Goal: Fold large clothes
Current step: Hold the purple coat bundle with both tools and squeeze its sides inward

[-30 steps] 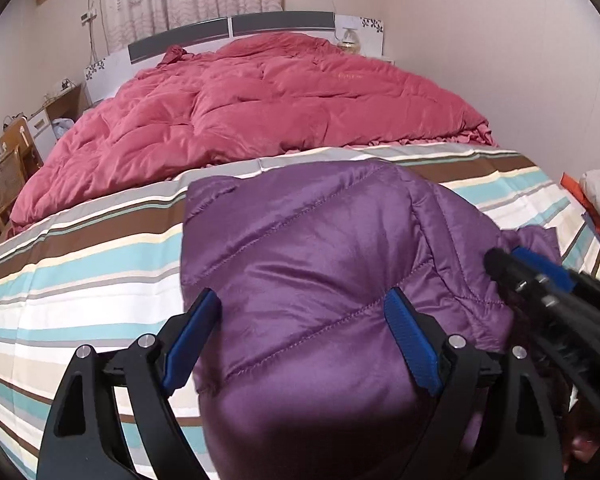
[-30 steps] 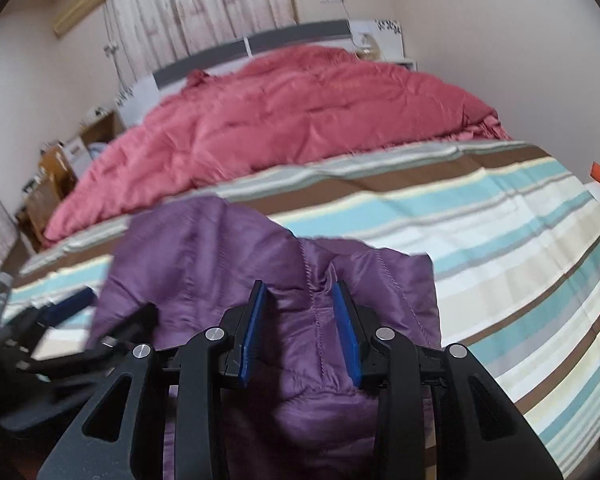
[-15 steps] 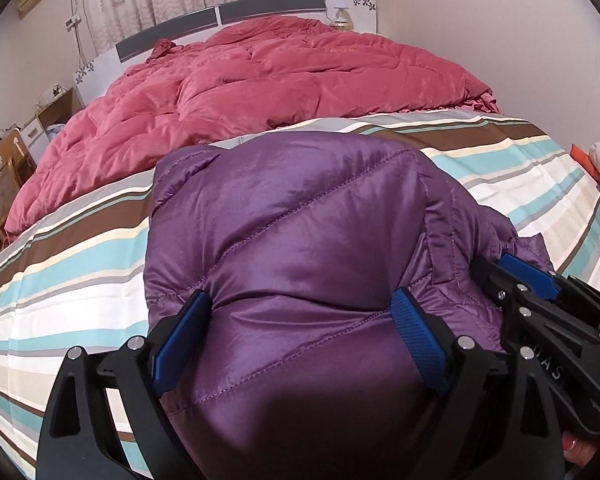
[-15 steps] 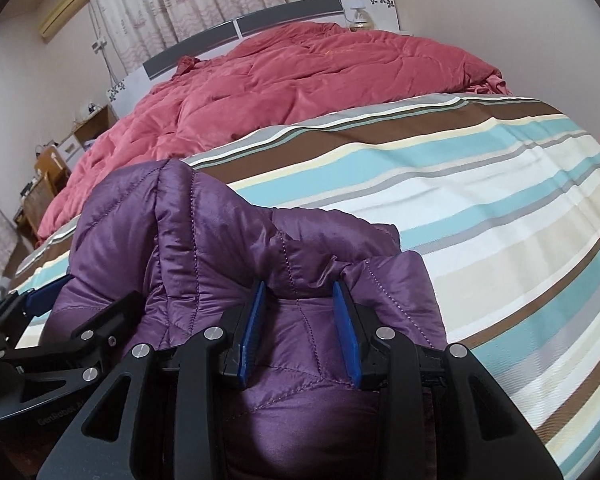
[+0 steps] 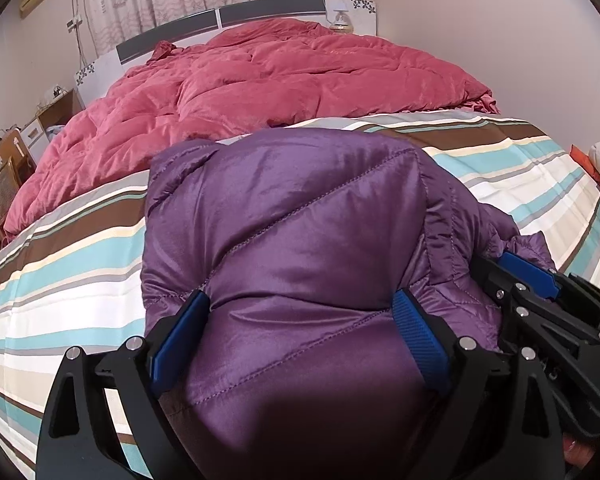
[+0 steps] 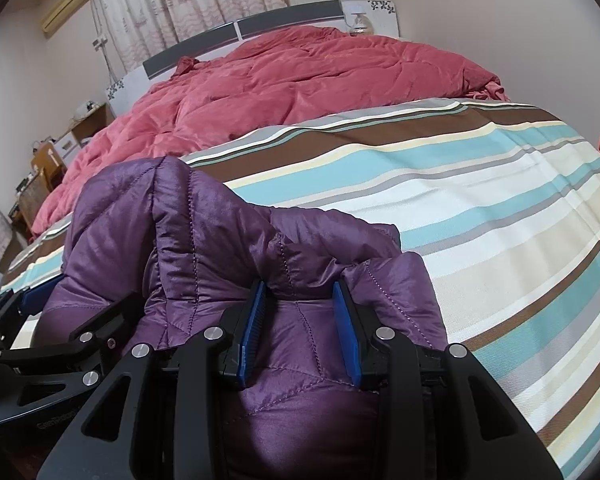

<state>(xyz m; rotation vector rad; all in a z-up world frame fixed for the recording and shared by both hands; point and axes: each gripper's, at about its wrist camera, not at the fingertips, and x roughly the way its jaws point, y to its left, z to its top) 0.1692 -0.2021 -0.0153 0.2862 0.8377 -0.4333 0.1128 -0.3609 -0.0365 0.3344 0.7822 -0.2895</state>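
A purple quilted puffer jacket (image 5: pixel 300 216) lies bundled on the striped bedsheet (image 5: pixel 68 248). My left gripper (image 5: pixel 300 316) has its blue pads wide apart around a thick fold of the jacket. My right gripper (image 6: pixel 300 312) is shut on a narrower fold of the same jacket (image 6: pixel 204 248). The right gripper shows in the left wrist view (image 5: pixel 540 300) at the right. The left gripper shows in the right wrist view (image 6: pixel 52 320) at the left.
A red quilted duvet (image 5: pixel 284 80) is heaped at the far half of the bed, against the headboard (image 5: pixel 220 20). A bedside cabinet (image 5: pixel 56 116) and a chair stand at the left. The wall is close on the right.
Both grippers have moved forward and up with the jacket. The jacket has bunched up into a taller bundle that fills more of both views.
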